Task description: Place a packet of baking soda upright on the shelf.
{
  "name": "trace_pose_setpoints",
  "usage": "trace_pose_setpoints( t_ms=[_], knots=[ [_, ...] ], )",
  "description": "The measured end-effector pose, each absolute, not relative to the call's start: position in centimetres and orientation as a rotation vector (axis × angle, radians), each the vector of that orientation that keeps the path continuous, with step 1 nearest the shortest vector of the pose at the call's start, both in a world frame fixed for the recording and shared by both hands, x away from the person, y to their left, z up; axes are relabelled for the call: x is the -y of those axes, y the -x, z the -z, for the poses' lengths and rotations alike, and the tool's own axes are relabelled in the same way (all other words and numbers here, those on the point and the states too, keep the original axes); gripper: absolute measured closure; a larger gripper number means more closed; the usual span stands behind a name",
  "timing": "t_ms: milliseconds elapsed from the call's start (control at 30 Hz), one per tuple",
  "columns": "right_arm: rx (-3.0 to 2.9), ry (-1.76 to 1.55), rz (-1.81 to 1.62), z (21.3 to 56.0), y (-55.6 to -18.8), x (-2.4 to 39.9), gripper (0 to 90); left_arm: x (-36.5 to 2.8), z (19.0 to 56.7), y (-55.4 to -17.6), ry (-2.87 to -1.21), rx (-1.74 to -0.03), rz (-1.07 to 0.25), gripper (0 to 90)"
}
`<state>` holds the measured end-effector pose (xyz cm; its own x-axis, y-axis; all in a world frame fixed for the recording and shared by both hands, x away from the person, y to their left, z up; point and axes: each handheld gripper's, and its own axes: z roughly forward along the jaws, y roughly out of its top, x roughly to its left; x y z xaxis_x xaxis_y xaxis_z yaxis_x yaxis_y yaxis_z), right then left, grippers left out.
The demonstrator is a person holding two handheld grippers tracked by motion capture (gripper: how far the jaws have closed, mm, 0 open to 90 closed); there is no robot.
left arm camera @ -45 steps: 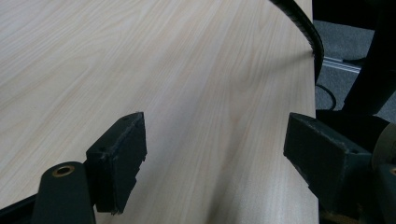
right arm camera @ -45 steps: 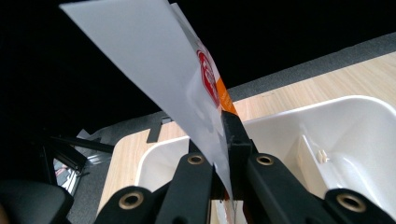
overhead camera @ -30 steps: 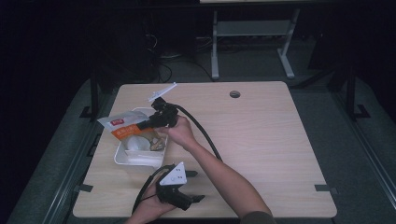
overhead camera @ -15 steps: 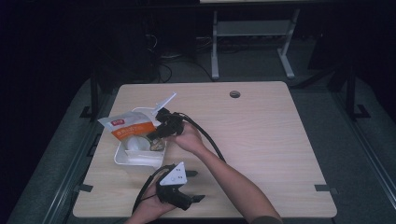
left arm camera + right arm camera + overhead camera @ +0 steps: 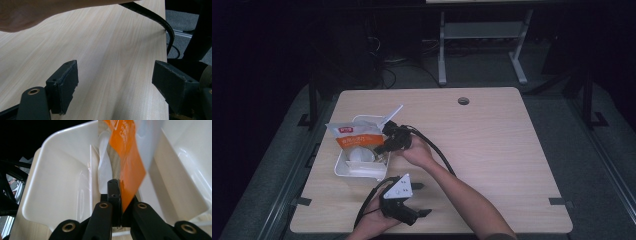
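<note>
Jaws of my right gripper (image 5: 386, 142) are clamped on the orange-and-white packet (image 5: 354, 138), held over the white tray (image 5: 343, 169) near the table's (image 5: 512, 150) left edge. Left gripper (image 5: 424, 200) rests by the near edge, jaws apart. Judged stage: packet gripped, not yet set down; destination unclear.

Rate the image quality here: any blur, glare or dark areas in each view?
High view: the table is evenly lit, its surroundings nearly black. Left gripper view: the forearm at the top is soft; the open left tongs are sharp. Right gripper view: the orange packet is blurred near the lens, and the white tray shows bright glare streaks.
</note>
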<state>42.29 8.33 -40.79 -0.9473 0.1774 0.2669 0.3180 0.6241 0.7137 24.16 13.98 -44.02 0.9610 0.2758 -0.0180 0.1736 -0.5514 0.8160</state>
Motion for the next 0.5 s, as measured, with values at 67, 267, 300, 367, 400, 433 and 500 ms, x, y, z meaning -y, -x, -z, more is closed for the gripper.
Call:
trace_pose_setpoints(
  t_ms=[67,267,300,367,400,433,500],
  knots=[
    [2.688,0.407,1.214,40.95,-42.32,-8.30,88.8,-13.95,44.03,-24.15,-2.168,-0.315,-0.137,20.6],
    [2.718,0.389,1.192,40.84,-42.43,-8.31,88.9,-13.98,44.02,-24.18,-2.167,-0.315,-0.138,20.6],
    [2.726,0.380,1.191,40.78,-42.46,-8.34,88.9,-13.99,44.02,-24.19,-2.167,-0.316,-0.137,20.6],
    [2.742,0.374,1.184,40.64,-42.53,-8.35,88.9,-14.00,44.02,-24.18,-2.166,-0.315,-0.138,20.6],
    [2.742,0.374,1.184,40.64,-42.53,-8.35,88.9,-14.00,44.01,-24.18,-2.166,-0.316,-0.138,20.6],
    [2.745,0.376,1.181,40.61,-42.57,-8.31,88.9,-14.00,44.01,-24.17,-2.166,-0.316,-0.137,20.6],
    [2.749,0.385,1.179,40.55,-42.69,-8.17,88.9,-13.97,44.02,-24.17,-2.166,-0.315,-0.137,20.5]
  ],
)
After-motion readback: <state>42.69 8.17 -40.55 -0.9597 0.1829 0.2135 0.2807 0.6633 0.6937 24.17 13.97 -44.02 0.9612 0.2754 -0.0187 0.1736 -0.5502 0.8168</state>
